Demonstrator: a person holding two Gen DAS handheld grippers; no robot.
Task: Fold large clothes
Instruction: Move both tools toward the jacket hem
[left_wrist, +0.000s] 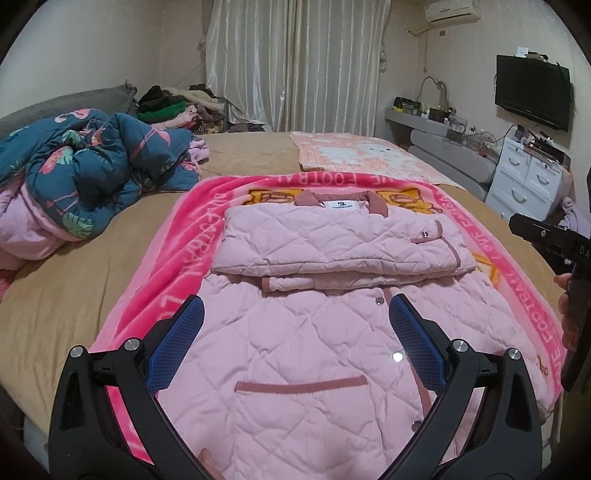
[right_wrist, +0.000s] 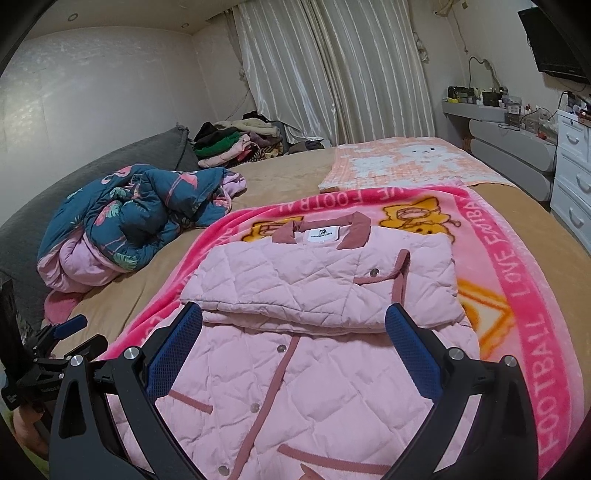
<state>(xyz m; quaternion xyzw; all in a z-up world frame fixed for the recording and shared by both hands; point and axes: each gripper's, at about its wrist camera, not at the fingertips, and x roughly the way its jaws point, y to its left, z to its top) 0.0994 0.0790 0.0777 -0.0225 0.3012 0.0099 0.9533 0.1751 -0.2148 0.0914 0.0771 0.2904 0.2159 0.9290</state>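
Note:
A pink quilted jacket (left_wrist: 295, 362) lies flat on a bright pink blanket (left_wrist: 192, 236) on the bed. Its sleeves are folded across the chest below the collar (left_wrist: 343, 203). My left gripper (left_wrist: 295, 310) is open and empty, hovering above the jacket's lower half near its pocket. My right gripper (right_wrist: 295, 321) is open and empty above the same jacket (right_wrist: 314, 387), its fingertips near the folded sleeves' lower edge. The right gripper also shows at the right edge of the left wrist view (left_wrist: 546, 236); the left gripper shows at the left edge of the right wrist view (right_wrist: 62, 332).
A crumpled blue floral quilt (left_wrist: 92, 162) lies on the bed's left. A peach patterned towel (left_wrist: 362, 155) lies beyond the blanket. A clothes pile (left_wrist: 177, 103) sits by the curtains. White drawers (left_wrist: 528, 177) and a wall television (left_wrist: 532, 92) stand at the right.

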